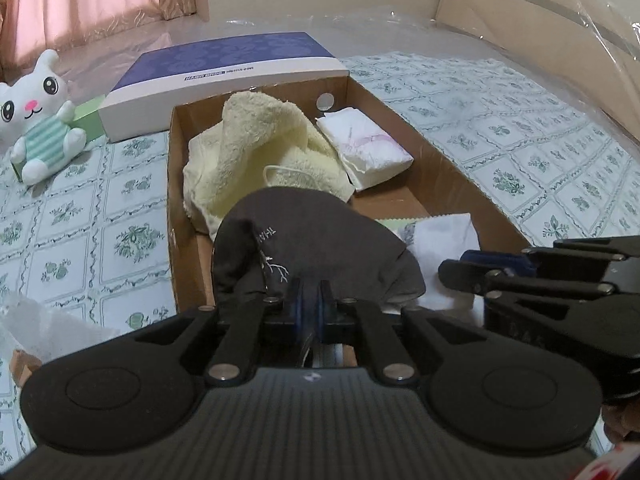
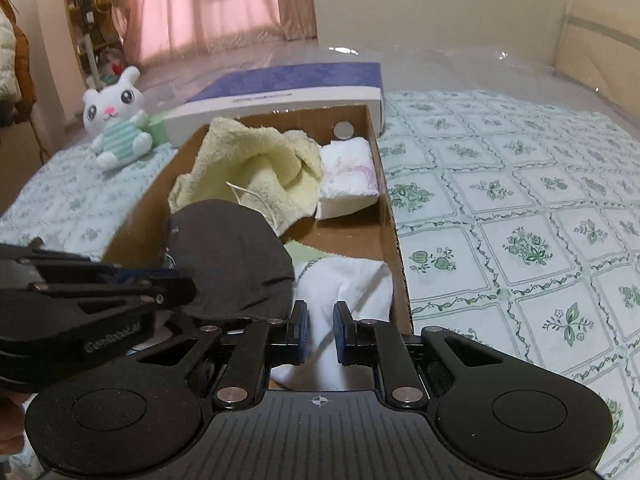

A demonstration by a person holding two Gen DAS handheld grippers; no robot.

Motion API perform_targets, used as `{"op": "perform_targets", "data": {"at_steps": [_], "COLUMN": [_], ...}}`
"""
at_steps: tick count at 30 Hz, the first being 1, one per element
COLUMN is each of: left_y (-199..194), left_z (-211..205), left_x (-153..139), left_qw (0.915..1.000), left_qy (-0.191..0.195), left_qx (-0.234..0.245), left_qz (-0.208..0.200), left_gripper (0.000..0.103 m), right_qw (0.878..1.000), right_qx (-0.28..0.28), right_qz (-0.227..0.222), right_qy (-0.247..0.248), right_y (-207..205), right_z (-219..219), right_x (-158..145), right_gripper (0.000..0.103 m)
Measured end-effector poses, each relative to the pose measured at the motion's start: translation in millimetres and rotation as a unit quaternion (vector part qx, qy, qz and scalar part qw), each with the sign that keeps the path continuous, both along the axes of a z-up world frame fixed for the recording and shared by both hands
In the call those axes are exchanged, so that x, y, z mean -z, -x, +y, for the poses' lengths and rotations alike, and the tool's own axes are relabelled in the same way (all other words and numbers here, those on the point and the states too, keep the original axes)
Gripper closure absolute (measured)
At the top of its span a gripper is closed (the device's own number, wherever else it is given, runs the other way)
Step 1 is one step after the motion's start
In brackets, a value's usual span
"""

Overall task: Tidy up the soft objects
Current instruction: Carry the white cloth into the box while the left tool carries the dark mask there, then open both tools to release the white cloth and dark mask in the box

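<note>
Your left gripper (image 1: 310, 300) pinches the dark grey fabric cap (image 1: 312, 240) over the brown cardboard box (image 1: 460, 176); your right gripper (image 2: 320, 320) hangs part open, empty.

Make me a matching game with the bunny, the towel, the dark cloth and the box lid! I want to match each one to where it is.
Things:
1. bunny
2. towel
3. dark cloth
4. lid

Places:
A. pinched in the left hand-held gripper
B. lying behind the open box
C. sitting on the bedspread, left of the box
D. crumpled inside the box

Pairs: 1-C, 2-D, 3-A, 4-B
</note>
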State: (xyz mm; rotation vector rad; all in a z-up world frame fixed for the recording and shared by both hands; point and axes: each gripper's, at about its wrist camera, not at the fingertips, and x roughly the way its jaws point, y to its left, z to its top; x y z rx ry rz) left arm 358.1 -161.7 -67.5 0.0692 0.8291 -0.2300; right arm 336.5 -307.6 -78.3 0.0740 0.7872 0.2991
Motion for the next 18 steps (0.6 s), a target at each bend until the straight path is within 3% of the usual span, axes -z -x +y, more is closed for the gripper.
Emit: {"op": "perform_targets", "data": {"at_steps": [5,7,9,18], "left_y": [15.1,23.1,30.4,77.3], "left_z": [6.8,11.2,15.9,32.2], "left_x": [-11.6,-18.3,-25.1,-54.7], "left_qw": [1.0000,0.9999,0.9997,0.9993], "left_qy": [0.007,0.013,0.020,0.023], "left_qx": [-0.001,-0.004,-0.010,-0.025], "left_qz": [-0.004,-0.006,-0.008,-0.014], "left_gripper": [0.093,0.088,0.087,0.073], "right_qw": [1.000,0.999,0.999,0.997], "right_qx": [0.006,0.004,0.009,0.024], "right_qz": [-0.014,-0.019,-0.026,-0.038], "right_qy": [-0.024,-0.032,-0.040,-0.066], "right_y": [17.3,24.7,34.7,75.7], "right_z": [-5.9,-6.1,-7.3,-9.1], "right_x": [-15.0,-22.5,-30.5,-58.4], "right_gripper": [0.083,0.063,0.053,0.041]}}
